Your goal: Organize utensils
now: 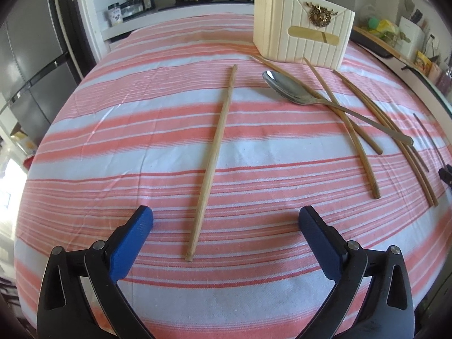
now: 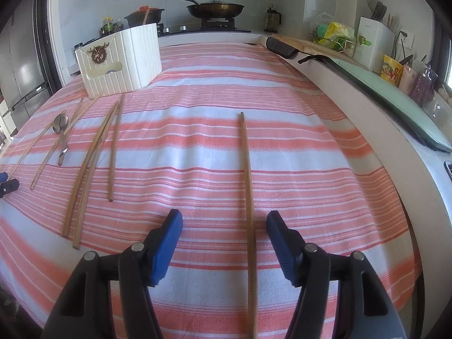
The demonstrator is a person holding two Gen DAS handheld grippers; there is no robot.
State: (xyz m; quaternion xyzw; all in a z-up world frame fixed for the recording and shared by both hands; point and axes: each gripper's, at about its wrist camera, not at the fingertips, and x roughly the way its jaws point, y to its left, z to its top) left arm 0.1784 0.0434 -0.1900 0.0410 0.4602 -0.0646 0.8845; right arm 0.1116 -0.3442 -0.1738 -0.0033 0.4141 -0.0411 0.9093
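Wooden chopsticks and 1 steel spoon (image 1: pixel 293 91) lie on the striped cloth (image 1: pixel 141 147) before the cream utensil holder (image 1: pixel 303 25). Left gripper (image 1: pixel 226 220): released, straddling 1 chopstick (image 1: pixel 217 152). Right gripper (image 2: pixel 224 223): released, another chopstick (image 2: pixel 248 186) between its jaws, untouched.

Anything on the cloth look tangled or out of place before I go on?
Yes: the spoon lies across a chopstick near the holder, handle over it. Other chopsticks lie loose, unpaired; one single sits apart.
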